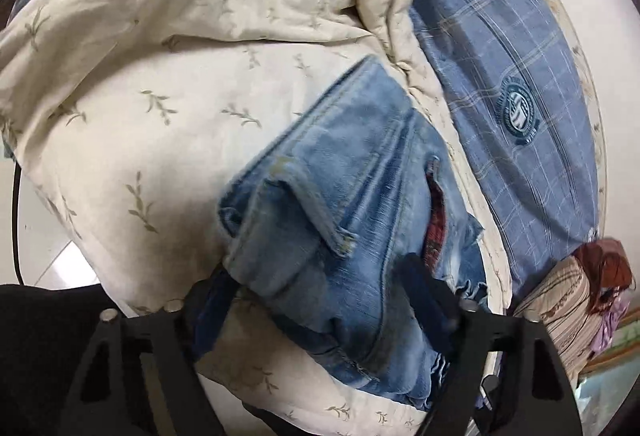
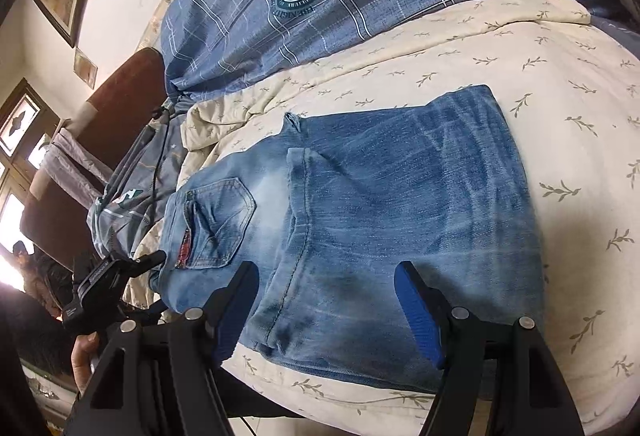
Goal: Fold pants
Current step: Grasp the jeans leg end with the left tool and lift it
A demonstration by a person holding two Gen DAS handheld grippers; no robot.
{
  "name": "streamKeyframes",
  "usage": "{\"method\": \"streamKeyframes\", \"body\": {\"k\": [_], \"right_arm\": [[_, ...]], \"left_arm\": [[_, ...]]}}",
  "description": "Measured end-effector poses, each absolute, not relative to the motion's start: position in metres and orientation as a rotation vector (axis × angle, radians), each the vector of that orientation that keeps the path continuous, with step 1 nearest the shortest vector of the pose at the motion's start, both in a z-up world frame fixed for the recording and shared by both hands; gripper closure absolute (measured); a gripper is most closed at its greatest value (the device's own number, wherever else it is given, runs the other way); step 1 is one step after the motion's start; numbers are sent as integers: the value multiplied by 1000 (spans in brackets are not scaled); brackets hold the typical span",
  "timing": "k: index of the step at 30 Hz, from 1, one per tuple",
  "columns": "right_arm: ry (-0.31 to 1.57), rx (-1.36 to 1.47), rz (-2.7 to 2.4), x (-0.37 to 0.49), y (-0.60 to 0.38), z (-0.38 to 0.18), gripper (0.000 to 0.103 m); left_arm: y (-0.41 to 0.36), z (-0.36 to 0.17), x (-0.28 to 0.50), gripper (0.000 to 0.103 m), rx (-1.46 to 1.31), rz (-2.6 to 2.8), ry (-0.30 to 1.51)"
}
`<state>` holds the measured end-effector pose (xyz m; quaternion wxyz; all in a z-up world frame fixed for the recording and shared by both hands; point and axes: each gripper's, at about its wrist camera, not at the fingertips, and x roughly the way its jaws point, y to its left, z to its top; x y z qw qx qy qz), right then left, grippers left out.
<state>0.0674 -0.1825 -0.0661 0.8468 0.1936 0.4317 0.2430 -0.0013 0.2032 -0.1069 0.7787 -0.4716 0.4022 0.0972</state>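
The folded jeans [image 2: 380, 220] lie on the cream quilt [image 2: 560, 83] of the bed. Right gripper [image 2: 326, 312] has its fingers spread over the near edge; left gripper [image 1: 316, 288] straddles the waistband end with fingers spread.

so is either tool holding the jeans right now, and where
Right tool: nothing. Left tool straddles the jeans at the waist end; grip cannot be told.

Faded denim pants [image 2: 384, 203] — matt, worn — on soft cotton quilt [image 2: 560, 83].
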Motion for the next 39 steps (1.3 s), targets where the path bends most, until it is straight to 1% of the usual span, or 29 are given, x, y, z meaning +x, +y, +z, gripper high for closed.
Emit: {"method": "streamKeyframes", "body": {"k": [1, 5, 8, 9, 11, 12, 15, 22, 26, 30, 35, 39], "right_arm": [[912, 407, 513, 68, -182, -66, 30], [917, 390, 517, 68, -178, -67, 30], [925, 383, 511, 68, -175, -69, 30], [923, 384, 512, 68, -176, -69, 30], [918, 384, 510, 67, -177, -69, 30], [919, 385, 507, 67, -178, -69, 30], [949, 387, 493, 70, -179, -75, 30], [961, 360, 486, 69, -176, -81, 30], [948, 469, 514, 67, -190, -79, 30], [855, 611, 528, 58, -221, -69, 30], [653, 802, 417, 35, -287, -57, 30], [573, 910, 330, 20, -327, -58, 30]], "left_arm": [[206, -108, -1, 29, -1027, 211, 869], [208, -111, 1, 30, -1025, 218, 876], [205, -109, 3, 24, -1017, 214, 869], [204, -109, 3, 25, -1013, 217, 871], [204, -106, 4, 46, -988, 239, 882], [204, -102, 4, 63, -941, 264, 900], [197, -86, 6, 74, -848, 262, 887], [144, -18, 15, 77, -513, 245, 773], [100, 17, 23, 78, -330, 191, 709], [40, 46, 25, 78, -142, 98, 638], [-39, 52, 25, 78, 37, -32, 600], [-98, 30, 29, 78, 154, -124, 638]]}}
